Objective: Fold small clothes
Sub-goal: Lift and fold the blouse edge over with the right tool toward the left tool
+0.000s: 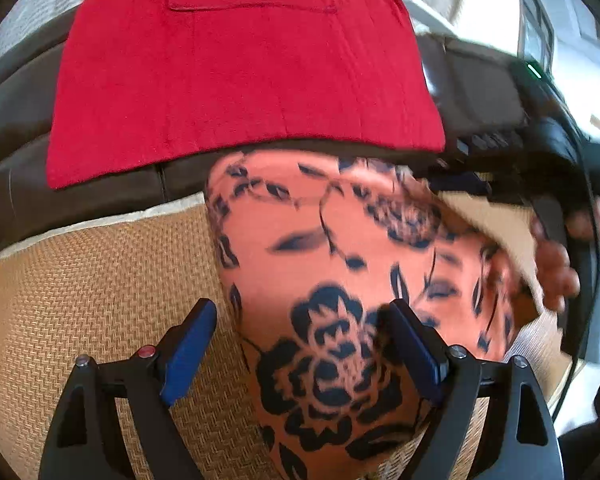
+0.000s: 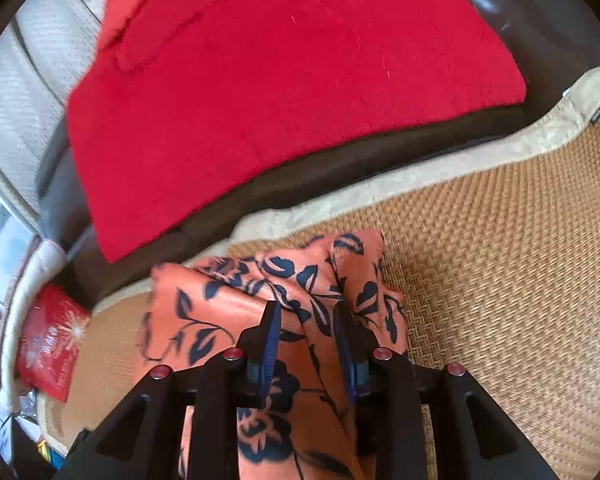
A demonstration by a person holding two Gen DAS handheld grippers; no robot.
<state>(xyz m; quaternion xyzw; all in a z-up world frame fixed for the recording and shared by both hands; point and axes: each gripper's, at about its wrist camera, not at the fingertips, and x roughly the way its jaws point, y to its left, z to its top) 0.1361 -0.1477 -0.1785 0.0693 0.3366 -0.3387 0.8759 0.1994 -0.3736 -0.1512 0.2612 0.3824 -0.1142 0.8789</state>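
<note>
Now R gripper (image 2: 306, 320) on floral cloth (image 2: 220, 312), L gripper (image 1: 300, 320) wide.

Woven mat (image 2: 500, 280) on dark sofa (image 2: 340, 176)

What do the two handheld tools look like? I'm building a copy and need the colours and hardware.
Both match: the left tool and right tool have black, angular linkage arms with triangular cut-outs, blue pads on the inner faces of the fingers, and round pivot screws, some red, some silvery. In the left wrist view, the right tool's black body carries a small green light and a dark cable.
</note>
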